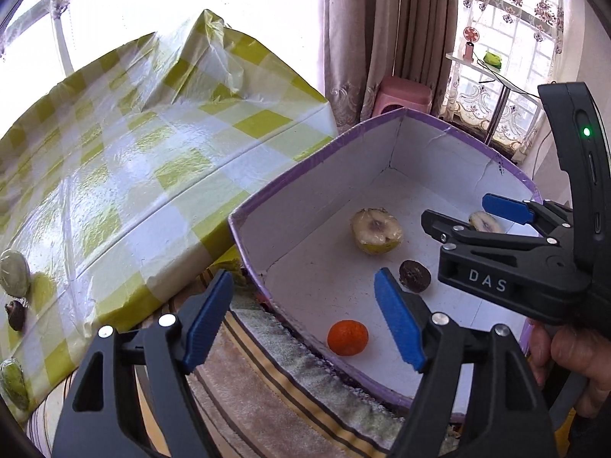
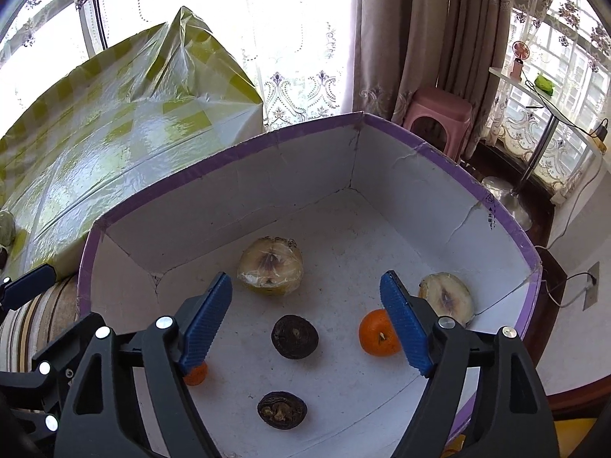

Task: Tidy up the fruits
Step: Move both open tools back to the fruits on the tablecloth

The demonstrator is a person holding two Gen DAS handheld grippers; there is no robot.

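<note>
A white cardboard box with a purple rim (image 2: 214,160) (image 1: 290,168) holds two wrapped fruit halves (image 2: 270,266) (image 2: 446,297), two oranges (image 2: 376,334) (image 2: 196,374) and two dark fruits (image 2: 294,336) (image 2: 282,410). My right gripper (image 2: 305,324) is open and empty above the box floor. My left gripper (image 1: 303,320) is open and empty over the box's near left rim, with one orange (image 1: 347,337) between its fingers in view. The right gripper (image 1: 492,215) also shows in the left wrist view. Wrapped fruit (image 1: 14,273) and a dark fruit (image 1: 16,315) lie on the table at far left.
A table with a yellow checked plastic cloth (image 1: 152,145) stands left of the box. A striped towel (image 1: 267,389) lies under the box. A pink stool (image 2: 439,114), curtains and a small shelf (image 2: 550,95) with a fan stand behind.
</note>
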